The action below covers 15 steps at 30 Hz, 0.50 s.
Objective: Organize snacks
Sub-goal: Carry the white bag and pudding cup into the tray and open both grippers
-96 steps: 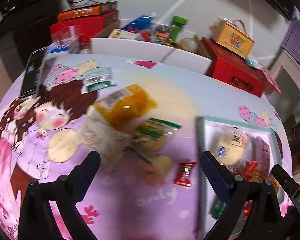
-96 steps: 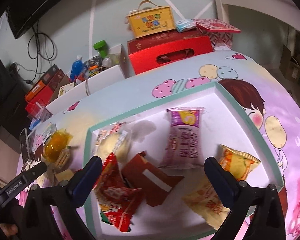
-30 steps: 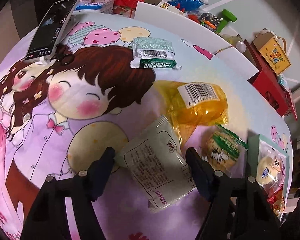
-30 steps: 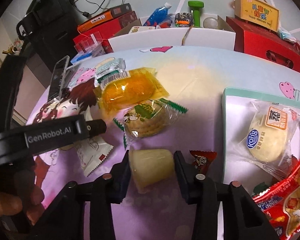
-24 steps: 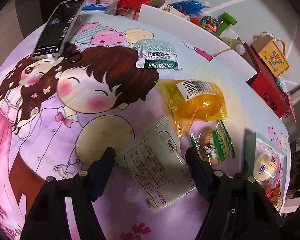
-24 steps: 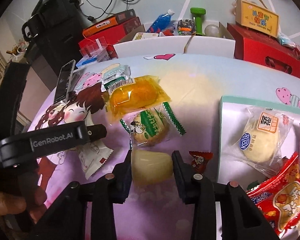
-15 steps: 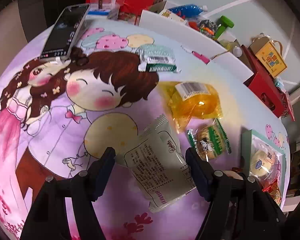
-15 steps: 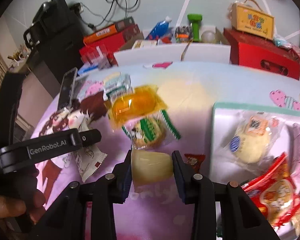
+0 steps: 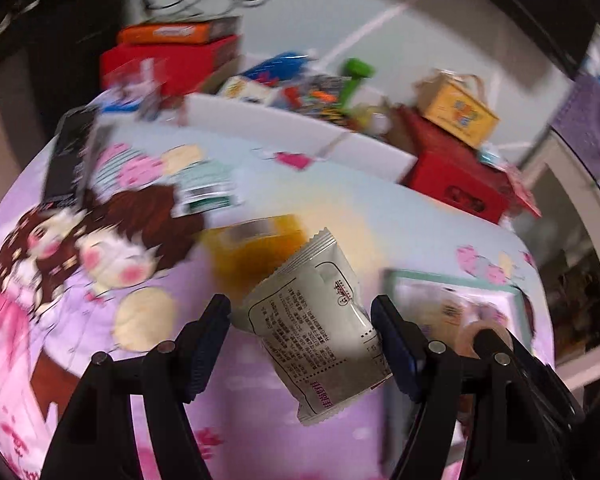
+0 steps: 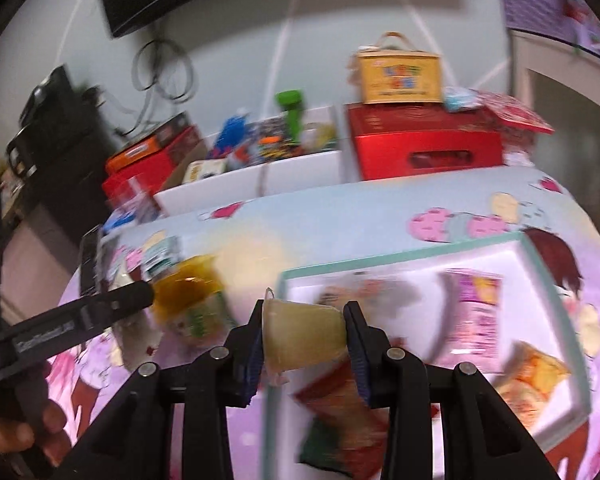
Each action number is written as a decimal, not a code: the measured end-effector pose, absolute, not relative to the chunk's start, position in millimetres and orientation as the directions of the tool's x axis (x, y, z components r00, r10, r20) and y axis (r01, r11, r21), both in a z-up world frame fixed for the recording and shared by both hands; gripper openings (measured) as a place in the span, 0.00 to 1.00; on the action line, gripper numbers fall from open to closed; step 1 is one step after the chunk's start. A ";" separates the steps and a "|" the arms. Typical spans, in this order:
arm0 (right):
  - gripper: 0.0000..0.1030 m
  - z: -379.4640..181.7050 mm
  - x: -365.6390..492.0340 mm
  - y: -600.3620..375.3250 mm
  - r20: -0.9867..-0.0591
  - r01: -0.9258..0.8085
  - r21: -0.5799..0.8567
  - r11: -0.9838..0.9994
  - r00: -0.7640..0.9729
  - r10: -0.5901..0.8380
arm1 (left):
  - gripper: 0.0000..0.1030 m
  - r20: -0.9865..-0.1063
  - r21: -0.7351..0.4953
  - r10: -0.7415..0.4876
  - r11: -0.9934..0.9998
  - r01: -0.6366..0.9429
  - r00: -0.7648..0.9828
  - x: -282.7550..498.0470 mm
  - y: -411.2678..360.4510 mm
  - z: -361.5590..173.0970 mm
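Observation:
My left gripper (image 9: 300, 312) is shut on a grey-white snack packet (image 9: 320, 332), held tilted above the cartoon tablecloth. Behind it lie a yellow packet (image 9: 256, 248) and a green-white packet (image 9: 208, 192). My right gripper (image 10: 305, 316) is shut on a pale yellow jelly cup (image 10: 304, 336), which hangs over the left edge of the teal-rimmed white tray (image 10: 400, 258). In the tray lie a purple packet (image 10: 476, 308), a red packet (image 10: 340, 412) and an orange packet (image 10: 532, 376). The tray (image 9: 452, 280) also shows at the right of the left wrist view. Both views are blurred.
A phone (image 9: 70, 156) lies at the table's far left. Behind the table stand a white box (image 10: 300, 168) of odds and ends, a red box (image 10: 424, 148) and a yellow carry box (image 10: 400, 76). A hand (image 10: 40, 420) holds the left gripper's handle.
Both grippers have risen and swung right toward the tray. The left has lifted the grey-white packet off the table. The right has carried the jelly cup to the tray's left edge.

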State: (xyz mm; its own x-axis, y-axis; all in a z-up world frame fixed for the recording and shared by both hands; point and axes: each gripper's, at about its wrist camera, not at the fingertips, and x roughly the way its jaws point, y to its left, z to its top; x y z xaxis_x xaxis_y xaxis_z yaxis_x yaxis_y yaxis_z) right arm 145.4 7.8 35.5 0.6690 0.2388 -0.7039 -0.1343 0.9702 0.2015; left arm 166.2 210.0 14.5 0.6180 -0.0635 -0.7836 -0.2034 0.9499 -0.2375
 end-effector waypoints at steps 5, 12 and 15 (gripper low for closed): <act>0.38 36.4 152.2 -38.3 -0.718 -0.019 0.196 0.981 0.679 0.156 | 0.72 -0.783 -0.202 -0.111 0.976 -0.081 0.613 178.3 164.9 24.7; 0.38 29.9 156.3 -109.2 -0.734 0.161 0.178 0.971 0.678 0.022 | 0.72 -0.809 -0.171 -0.189 0.982 0.085 0.556 208.3 97.1 26.6; 0.38 26.1 156.7 -132.4 -0.743 0.225 0.174 0.959 0.669 -0.022 | 0.72 -0.820 -0.163 -0.222 0.974 0.157 0.527 223.1 65.5 26.8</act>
